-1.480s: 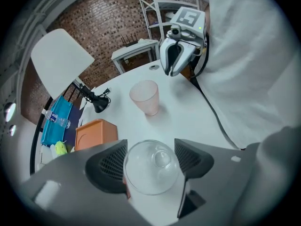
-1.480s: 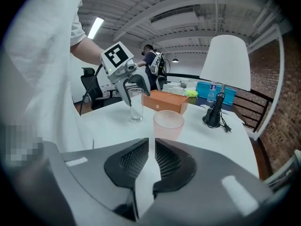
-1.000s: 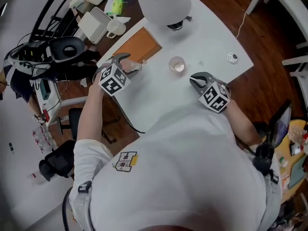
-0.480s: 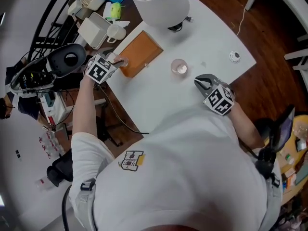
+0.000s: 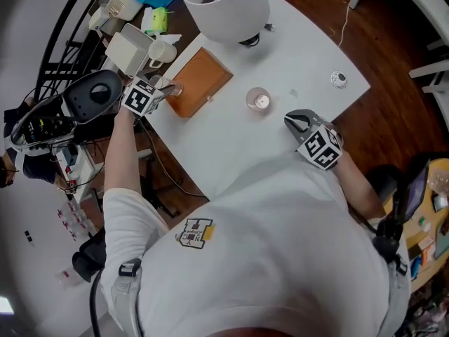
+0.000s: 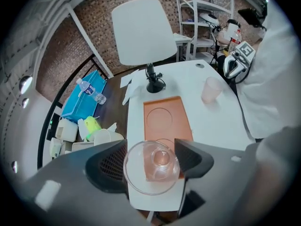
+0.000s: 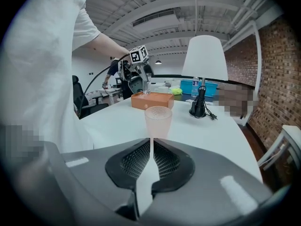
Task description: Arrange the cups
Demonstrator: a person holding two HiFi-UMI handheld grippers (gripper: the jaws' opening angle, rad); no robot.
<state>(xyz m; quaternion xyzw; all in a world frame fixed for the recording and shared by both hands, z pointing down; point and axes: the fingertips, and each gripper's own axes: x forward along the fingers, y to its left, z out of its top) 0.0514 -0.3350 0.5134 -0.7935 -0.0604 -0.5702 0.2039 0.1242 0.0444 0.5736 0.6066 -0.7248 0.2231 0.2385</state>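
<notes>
A clear glass cup point(image 6: 151, 167) sits between the jaws of my left gripper point(image 6: 150, 161), which is shut on it, above the near end of the orange tray point(image 6: 167, 121). In the head view this gripper point(image 5: 163, 88) hangs at the tray's point(image 5: 200, 81) left corner, by the table edge. The tray has two round recesses, both bare. A pink translucent cup point(image 5: 259, 99) stands upright on the white table, right of the tray. My right gripper point(image 5: 298, 120) is shut with nothing in it, pointing at the pink cup point(image 7: 157, 121) from a short way off.
A white lamp point(image 5: 224, 5) stands at the table's far side beyond the tray. A white mug point(image 5: 163, 51) and a white box point(image 5: 130, 48) sit off the table's left edge. A small round object point(image 5: 339, 80) lies near the right corner.
My left gripper has carried the clear cup leftward, from the table beside the tray to the tray's left corner. The right gripper and the pink cup stay where they were.
</notes>
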